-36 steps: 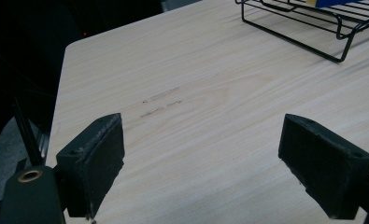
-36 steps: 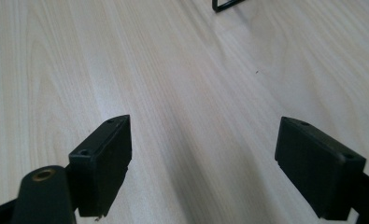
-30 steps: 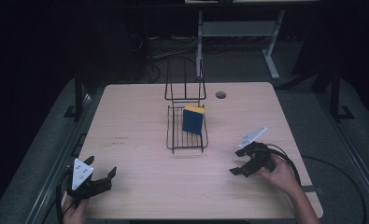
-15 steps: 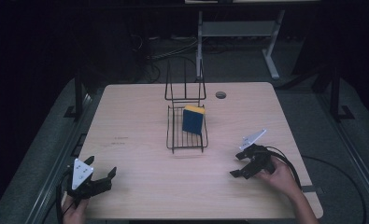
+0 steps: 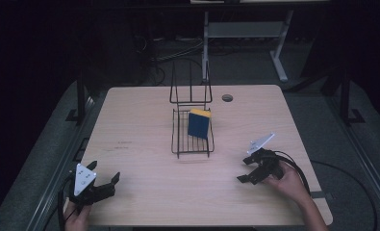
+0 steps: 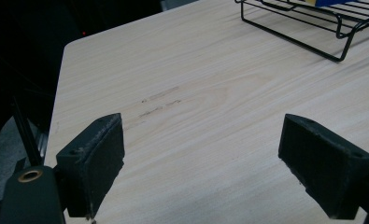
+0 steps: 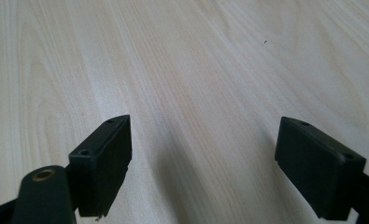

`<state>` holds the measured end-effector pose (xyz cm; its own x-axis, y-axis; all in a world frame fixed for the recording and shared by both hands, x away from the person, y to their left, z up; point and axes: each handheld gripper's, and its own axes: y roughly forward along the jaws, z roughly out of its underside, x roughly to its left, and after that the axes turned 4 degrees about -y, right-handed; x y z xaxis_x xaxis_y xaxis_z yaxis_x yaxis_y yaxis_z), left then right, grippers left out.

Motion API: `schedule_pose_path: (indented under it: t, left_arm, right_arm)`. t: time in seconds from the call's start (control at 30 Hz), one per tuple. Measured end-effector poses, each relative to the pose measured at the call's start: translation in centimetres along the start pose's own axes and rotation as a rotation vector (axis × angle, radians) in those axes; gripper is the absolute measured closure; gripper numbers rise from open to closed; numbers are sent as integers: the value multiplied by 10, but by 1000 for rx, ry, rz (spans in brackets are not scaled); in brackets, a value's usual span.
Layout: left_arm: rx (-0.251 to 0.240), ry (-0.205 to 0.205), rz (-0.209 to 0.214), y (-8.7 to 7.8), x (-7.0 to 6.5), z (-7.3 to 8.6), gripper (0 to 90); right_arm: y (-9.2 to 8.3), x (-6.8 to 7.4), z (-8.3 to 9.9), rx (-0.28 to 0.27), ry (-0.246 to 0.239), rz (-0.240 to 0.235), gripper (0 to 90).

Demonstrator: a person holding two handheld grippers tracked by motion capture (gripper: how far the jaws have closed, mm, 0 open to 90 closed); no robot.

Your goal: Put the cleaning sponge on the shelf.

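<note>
A black wire rack (image 5: 191, 139) stands mid-table with a blue and yellow sponge (image 5: 198, 123) leaning upright inside it. My left gripper (image 5: 103, 182) rests at the table's near left corner, open and holding nothing; its own view (image 6: 201, 168) shows bare wood between the pads and the rack's corner (image 6: 313, 32) far off at the top right. My right gripper (image 5: 245, 171) sits open near the right front, tilted down at the tabletop, and its own view (image 7: 203, 168) has only wood grain between the pads.
A second wire frame (image 5: 190, 89) stands upright behind the rack. A round cable hole (image 5: 227, 97) lies at the table's far edge. The wooden table (image 5: 144, 120) is bare left of the rack. Dark floor, cables and a desk frame (image 5: 245, 33) lie beyond.
The right gripper has drifted slightly toward the near edge and tipped downward. The left gripper has barely moved.
</note>
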<state>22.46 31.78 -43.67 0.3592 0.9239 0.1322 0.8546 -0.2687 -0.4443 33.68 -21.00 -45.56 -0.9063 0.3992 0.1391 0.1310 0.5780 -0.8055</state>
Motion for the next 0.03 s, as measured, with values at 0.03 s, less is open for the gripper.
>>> schedule_pose_path:
  t: [0.03]
  left_arm:
    - [2, 0, 0, 1, 0, 0, 139]
  right_arm:
    - [1, 0, 0, 1, 3, -4, 184]
